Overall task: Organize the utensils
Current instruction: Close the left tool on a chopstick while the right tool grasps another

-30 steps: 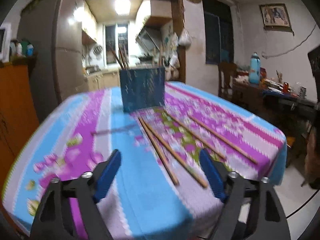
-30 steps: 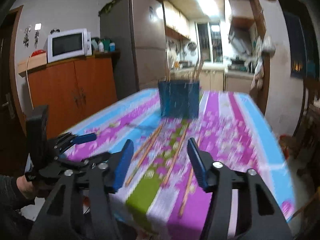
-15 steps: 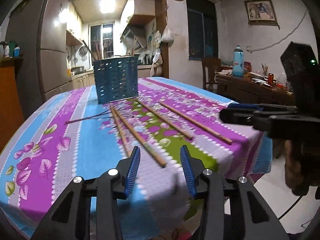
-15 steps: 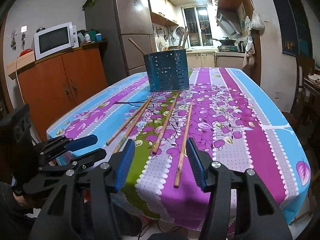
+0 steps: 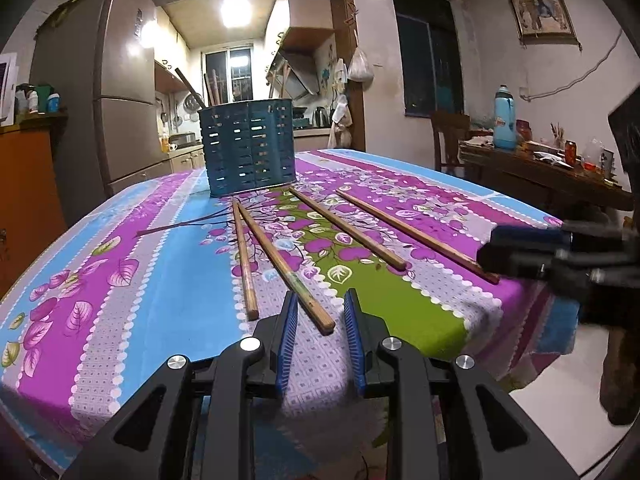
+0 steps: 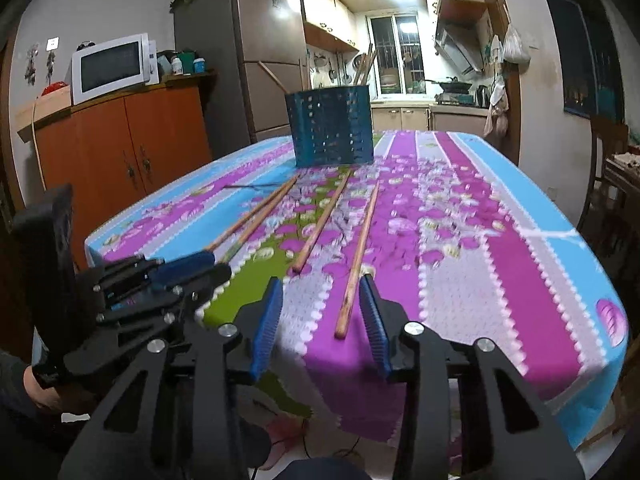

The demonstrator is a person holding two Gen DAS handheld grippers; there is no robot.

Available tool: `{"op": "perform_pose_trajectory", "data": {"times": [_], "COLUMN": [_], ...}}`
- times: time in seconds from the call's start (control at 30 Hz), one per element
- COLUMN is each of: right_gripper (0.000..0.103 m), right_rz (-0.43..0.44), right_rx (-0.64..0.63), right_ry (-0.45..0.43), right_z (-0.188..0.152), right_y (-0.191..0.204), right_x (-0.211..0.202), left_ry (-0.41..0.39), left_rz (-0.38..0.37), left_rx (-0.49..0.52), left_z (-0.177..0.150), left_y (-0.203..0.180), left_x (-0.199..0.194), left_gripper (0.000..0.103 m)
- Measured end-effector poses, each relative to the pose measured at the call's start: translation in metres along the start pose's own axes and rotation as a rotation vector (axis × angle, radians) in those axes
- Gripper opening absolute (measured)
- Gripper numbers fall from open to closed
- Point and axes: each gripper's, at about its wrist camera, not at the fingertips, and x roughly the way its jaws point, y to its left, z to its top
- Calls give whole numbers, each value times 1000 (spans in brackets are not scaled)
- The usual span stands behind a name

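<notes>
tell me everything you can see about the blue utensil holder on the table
The blue utensil holder is a dark teal tub, seemingly metal or plastic, its walls pierced by rows of small slots. It stands upright on the flowered tablecloth near the table's far end, beyond the four loose chopsticks, whose far tips point toward its base; whether any touches it cannot be told. Several long wooden sticks lean out of its open top. Neither gripper touches it.

Each hand-held gripper (image 5: 320,336) (image 6: 320,320) is a black plastic frame with ribbed blue finger pads (image 5: 288,340) and round silver screws. A dark sleeve (image 6: 16,396) covers the person's left wrist.
</notes>
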Motion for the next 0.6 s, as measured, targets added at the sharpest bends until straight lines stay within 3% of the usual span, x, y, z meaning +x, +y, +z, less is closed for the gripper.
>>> {"op": "perform_pose_trajectory", "data": {"times": [0.2, 0.37, 0.6], "right_gripper": [28, 28, 28], "right_rz": [-50, -43, -21], "right_rx": [-24, -44, -58], "right_ry": [-14, -58, -49], "right_z": [-9, -1, 7], "right_y": [2, 10, 17], "right_x": [4, 3, 14], "left_ry": [-24, -26, -25], "left_rz": [12, 8, 8], "left_rx": [6, -1, -7], "left_z": [-2, -1, -1], "left_y": [-1, 0, 0], "left_x": [1, 1, 1], "left_gripper": [26, 26, 26]}}
